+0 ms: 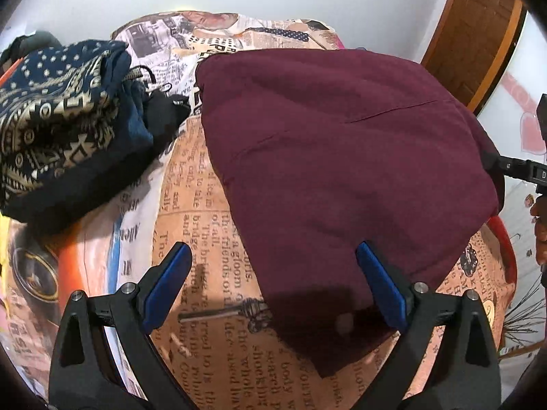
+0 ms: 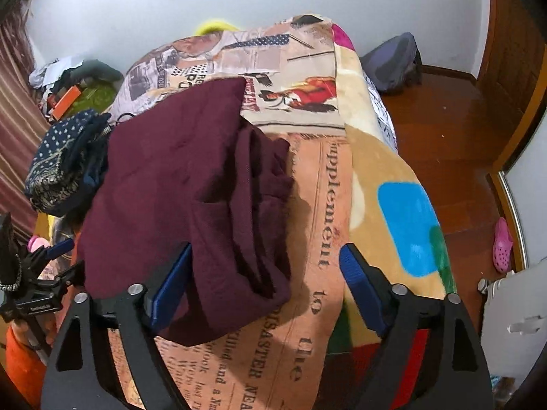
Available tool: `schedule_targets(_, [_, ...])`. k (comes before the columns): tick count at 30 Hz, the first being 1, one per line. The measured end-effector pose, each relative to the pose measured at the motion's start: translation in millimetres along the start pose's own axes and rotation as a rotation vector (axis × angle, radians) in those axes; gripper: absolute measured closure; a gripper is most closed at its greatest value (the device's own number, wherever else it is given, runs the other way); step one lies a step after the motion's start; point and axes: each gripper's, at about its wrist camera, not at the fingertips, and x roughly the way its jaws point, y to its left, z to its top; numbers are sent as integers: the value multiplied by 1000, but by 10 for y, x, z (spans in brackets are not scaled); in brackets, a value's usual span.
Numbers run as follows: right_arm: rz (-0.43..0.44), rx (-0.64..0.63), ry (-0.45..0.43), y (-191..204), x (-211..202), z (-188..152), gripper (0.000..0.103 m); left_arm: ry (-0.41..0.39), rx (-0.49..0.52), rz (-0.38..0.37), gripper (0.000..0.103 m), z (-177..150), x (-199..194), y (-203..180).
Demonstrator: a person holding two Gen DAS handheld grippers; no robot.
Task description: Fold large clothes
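Observation:
A maroon garment [image 1: 345, 157] lies folded into a thick rectangle on the newspaper-print bed cover [image 1: 212, 341]. My left gripper [image 1: 273, 256] is open just above the garment's near left corner, holding nothing. In the right wrist view the same maroon garment [image 2: 177, 184] shows stacked layers along its right edge. My right gripper [image 2: 266, 259] is open over the garment's near right corner, its left finger [image 2: 171, 283] next to the cloth, empty. The other gripper [image 2: 44, 266] shows at the left edge of that view.
A pile of navy patterned clothes [image 1: 58, 130] lies at the left of the bed, also in the right wrist view [image 2: 65, 164]. A colourful blanket [image 2: 407, 225] runs along the bed's right side. A wooden floor [image 2: 444, 130], a pink shoe [image 2: 502, 244] and a bag [image 2: 393, 61] lie beyond.

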Motion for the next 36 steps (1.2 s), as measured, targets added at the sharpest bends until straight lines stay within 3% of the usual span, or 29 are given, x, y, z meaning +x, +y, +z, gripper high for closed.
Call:
schedule_targets(9, [-10, -55, 28, 139, -180, 169, 20, -6, 60, 54, 5, 172, -195, -1])
schedule_targets(15, [77, -37, 16, 162, -126, 388, 18, -4, -54, 22, 5, 394, -150, 225])
schedule_targets(21, [160, 54, 120, -55, 244, 476, 18, 73, -172, -102, 5, 480, 81, 404])
schedule_targets(23, [256, 123, 176, -210, 370, 469, 14, 111, -192, -159, 5, 481, 189, 408])
schedule_targets(26, [333, 176, 236, -337, 516, 449, 4, 157, -221, -224, 5, 486, 328, 409])
schedule_targets(36, [503, 249, 337, -306, 848, 515, 1, 239, -424, -447, 5, 536, 733, 553])
